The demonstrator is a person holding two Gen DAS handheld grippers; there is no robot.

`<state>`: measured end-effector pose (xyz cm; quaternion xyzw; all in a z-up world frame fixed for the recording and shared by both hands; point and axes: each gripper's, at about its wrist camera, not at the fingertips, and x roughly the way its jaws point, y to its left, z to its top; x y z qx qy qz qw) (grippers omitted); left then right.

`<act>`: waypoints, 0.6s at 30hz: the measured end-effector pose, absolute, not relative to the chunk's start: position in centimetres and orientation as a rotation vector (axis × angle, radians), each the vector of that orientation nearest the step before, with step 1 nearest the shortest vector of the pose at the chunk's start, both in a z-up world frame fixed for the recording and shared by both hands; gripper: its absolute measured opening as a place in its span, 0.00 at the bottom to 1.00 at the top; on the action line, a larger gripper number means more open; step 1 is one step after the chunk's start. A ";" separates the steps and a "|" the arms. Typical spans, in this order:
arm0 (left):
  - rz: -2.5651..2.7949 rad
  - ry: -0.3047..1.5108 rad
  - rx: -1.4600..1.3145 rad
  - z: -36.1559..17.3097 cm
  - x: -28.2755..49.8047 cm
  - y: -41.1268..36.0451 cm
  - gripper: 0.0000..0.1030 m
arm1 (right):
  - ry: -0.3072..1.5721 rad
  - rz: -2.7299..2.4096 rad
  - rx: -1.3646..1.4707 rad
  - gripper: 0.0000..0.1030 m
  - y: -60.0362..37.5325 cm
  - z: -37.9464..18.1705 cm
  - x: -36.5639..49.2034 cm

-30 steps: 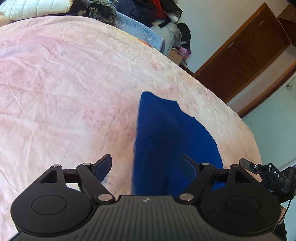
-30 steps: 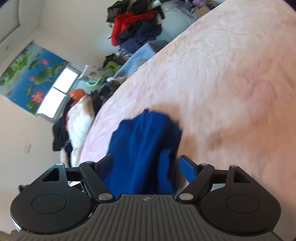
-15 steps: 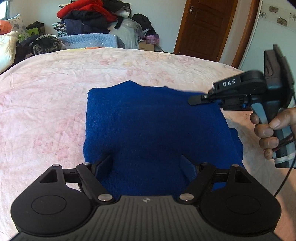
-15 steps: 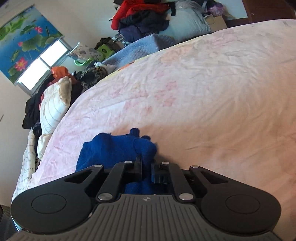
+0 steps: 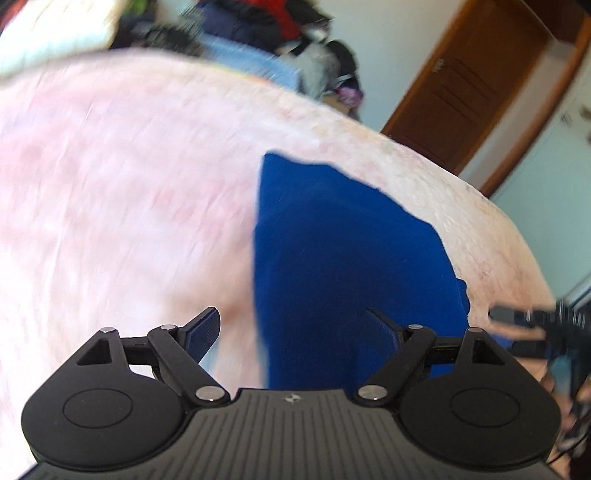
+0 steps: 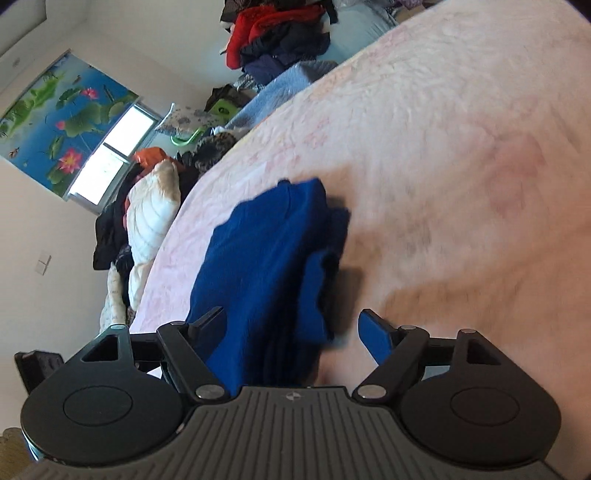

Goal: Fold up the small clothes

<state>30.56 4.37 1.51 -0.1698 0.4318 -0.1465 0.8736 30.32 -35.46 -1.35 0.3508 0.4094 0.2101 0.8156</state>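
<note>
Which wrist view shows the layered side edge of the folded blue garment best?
The right wrist view: the blue garment shows its stacked folds along the edge nearest the pink bedcover, running down between the right gripper's opening jaws. The left wrist view shows only its flat top, layers hidden, and is blurred.

The left wrist view is smeared: the pink bed cover [image 5: 110, 206] shows no pattern, and the clothes heap [image 5: 258, 22] beyond is indistinct. The right gripper [image 5: 532, 325] blurs at the frame's edge. The blue garment's [image 6: 266, 266] near end hides behind the gripper body.
</note>
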 end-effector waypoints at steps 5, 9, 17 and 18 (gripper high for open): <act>-0.450 1.001 -0.607 -0.8 30.3 4.9 0.83 | 0.901 0.518 0.796 0.90 -33.6 -2.5 28.4; -0.480 1.044 -0.695 -1.4 30.7 4.1 0.83 | 0.965 0.560 0.882 0.88 -32.0 -2.6 30.7; -0.515 1.074 -0.798 -2.3 30.3 5.0 0.82 | 0.927 0.462 0.961 0.88 -31.6 -2.7 35.2; -0.521 1.077 -0.803 -2.3 30.3 5.1 0.82 | 0.922 0.444 0.968 0.87 -31.6 -2.8 35.5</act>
